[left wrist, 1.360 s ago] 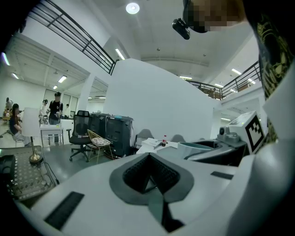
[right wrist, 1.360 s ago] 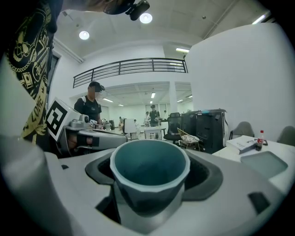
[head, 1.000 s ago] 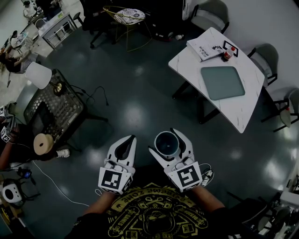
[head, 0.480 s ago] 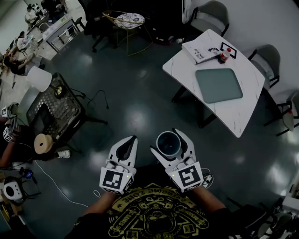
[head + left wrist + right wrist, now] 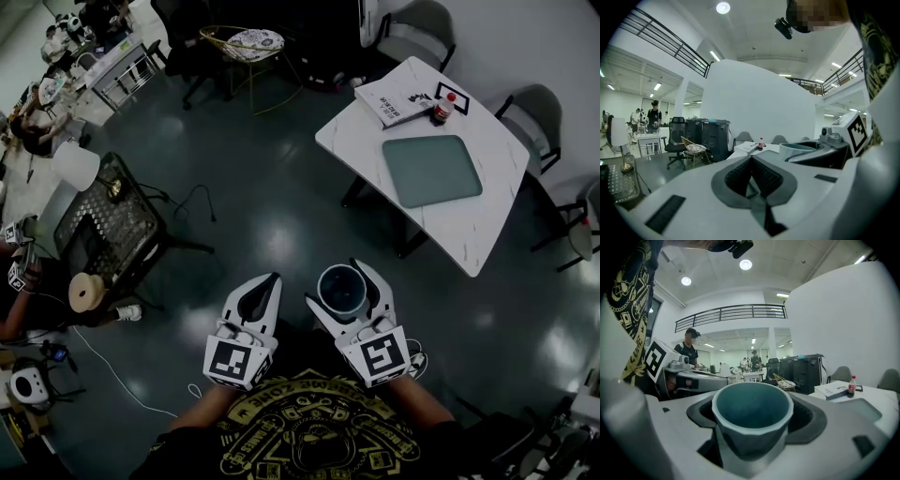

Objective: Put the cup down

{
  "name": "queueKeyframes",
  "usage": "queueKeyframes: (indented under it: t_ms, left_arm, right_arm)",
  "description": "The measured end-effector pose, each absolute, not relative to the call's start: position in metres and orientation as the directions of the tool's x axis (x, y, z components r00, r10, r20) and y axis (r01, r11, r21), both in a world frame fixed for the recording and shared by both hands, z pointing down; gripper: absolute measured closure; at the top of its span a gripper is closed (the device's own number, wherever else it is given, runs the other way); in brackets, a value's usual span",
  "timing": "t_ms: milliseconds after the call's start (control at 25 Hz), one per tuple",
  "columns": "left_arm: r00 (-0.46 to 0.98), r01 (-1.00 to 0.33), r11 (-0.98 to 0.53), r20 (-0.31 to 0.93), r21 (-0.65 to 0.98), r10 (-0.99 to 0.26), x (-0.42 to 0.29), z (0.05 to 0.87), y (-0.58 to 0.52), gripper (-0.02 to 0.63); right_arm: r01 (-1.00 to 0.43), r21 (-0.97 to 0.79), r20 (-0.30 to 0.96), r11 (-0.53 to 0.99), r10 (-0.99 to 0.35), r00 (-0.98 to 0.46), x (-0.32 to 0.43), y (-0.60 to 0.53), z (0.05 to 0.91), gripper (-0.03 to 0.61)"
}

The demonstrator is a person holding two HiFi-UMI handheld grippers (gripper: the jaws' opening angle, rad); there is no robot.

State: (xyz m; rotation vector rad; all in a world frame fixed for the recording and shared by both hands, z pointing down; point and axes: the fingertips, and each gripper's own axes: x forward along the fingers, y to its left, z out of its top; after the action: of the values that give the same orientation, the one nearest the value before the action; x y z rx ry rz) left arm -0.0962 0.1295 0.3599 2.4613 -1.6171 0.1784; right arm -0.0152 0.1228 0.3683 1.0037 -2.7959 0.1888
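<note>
A pale cup with a teal inside sits upright between the jaws of my right gripper, which is shut on it at chest height above the floor. My left gripper is beside it on the left, jaws shut together and holding nothing. The cup's rim also shows at the right of the left gripper view. A white marble-look table stands ahead to the right, apart from both grippers.
On the table lie a grey-green mat, a book and a small red-capped bottle. Grey chairs ring the table. A black wire-mesh table with a lamp stands at left. People sit at far left.
The table has drifted left and slightly nearer in the head view as I move forward. Both grippers keep their pose and the cup stays held.
</note>
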Motion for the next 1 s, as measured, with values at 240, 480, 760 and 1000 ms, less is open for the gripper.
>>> queueKeyframes:
  t_ms: [240,480,760,1000]
  left_arm:
    - [0.429,-0.903,-0.417,0.205,0.099,-0.880,-0.089,0.360,0.119,0.604]
    - [0.478,-0.878,-0.464,0.201,0.115,-0.855,-0.079,0.366,0.094,0.604]
    - [0.543,-0.840,-0.531,0.200,0.113,-0.816,-0.070,0.366,0.054,0.604]
    - [0.589,-0.808,-0.578,0.206,0.114,-0.782,-0.066,0.371,0.026,0.604]
  right_arm:
    - [-0.671,-0.068,0.204,0.738,-0.649,-0.733,-0.008,0.115,0.369,0.195]
    - [-0.708,-0.061,0.221,0.703,-0.683,-0.697,-0.001,0.097,0.374,0.195]
    - [-0.757,-0.066,0.226,0.651,-0.729,-0.646,0.005,0.063,0.374,0.195]
    - [-0.781,-0.062,0.234,0.621,-0.752,-0.616,0.004,0.037,0.375,0.195]
